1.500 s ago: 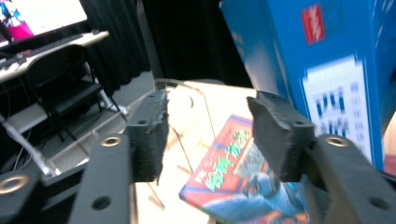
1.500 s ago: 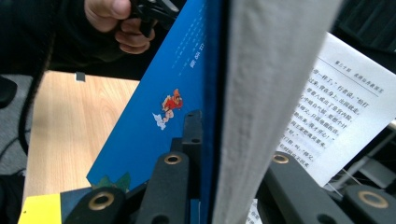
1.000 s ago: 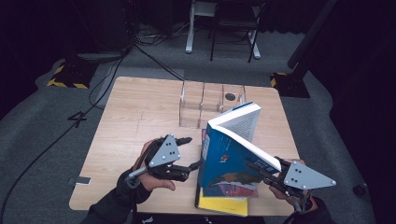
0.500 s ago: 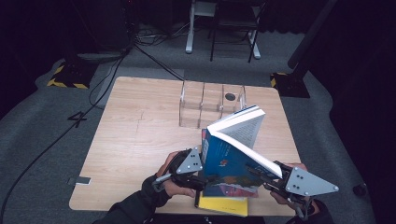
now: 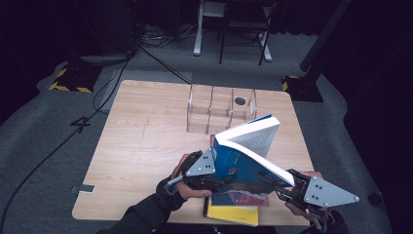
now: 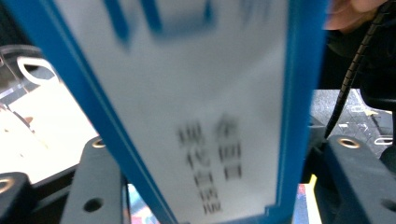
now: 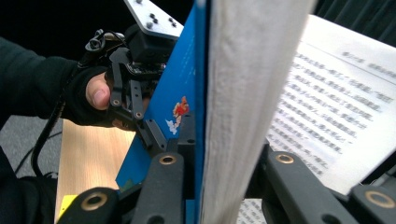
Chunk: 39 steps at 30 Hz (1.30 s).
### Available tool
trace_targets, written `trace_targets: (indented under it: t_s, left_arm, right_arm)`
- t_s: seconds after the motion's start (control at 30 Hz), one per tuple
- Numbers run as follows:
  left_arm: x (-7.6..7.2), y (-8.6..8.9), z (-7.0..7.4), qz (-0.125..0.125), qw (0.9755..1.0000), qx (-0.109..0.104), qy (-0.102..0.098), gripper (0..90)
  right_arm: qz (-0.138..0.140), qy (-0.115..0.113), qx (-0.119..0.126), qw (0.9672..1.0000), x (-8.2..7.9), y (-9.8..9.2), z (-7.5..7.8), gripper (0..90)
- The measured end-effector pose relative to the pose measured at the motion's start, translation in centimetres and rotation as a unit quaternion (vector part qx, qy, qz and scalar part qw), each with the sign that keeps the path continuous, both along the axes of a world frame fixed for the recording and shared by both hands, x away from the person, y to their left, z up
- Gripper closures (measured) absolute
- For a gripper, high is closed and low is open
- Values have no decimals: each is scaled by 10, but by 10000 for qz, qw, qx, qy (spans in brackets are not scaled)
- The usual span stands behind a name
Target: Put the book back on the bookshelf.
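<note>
Blue book (image 5: pixel 243 168) propped half open above a yellow book (image 5: pixel 233 214), near the table's (image 5: pixel 141 141) front edge. Right gripper (image 7: pixel 205 186) clamped on its page block. Left gripper (image 6: pixel 205 186) straddling the cover's spine edge, jaws just closing, contact unclear.

Left half of table (image 5: pixel 131 146) open, free passage. Clear acrylic organizer (image 5: pixel 221 109) blocks far centre. Raised blue book (image 5: pixel 243 161) and yellow book (image 5: pixel 234 214) underneath block near right edge.
</note>
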State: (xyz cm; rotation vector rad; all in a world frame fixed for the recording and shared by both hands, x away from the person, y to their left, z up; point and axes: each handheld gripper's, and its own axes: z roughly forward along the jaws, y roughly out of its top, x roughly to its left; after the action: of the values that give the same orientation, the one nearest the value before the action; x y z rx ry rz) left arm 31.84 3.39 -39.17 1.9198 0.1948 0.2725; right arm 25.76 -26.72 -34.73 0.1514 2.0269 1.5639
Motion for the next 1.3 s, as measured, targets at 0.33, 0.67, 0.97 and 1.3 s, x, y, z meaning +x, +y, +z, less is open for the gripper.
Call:
trace_targets:
  t_s: [0.33, 0.67, 0.97, 1.3]
  left_arm:
    - [-12, 1, 4, -161, 9990, 150, -383, 544]
    - [-20, -1, 2, -17, 9981, 125, -596, 565]
    - [-13, -3, 1, 152, 9969, 134, -756, 577]
    - [9, -1, 1, 307, 9958, 84, -860, 590]
  right_arm:
    - [-593, 265, 388, 9971, 11, -20, -9, 598]
    - [-923, 982, 58, 9909, 36, -28, -40, 311]
    - [-811, 1293, -249, 9880, 55, -11, -59, 350]
    - [-1203, 1220, -219, 9850, 69, -1, -55, 385]
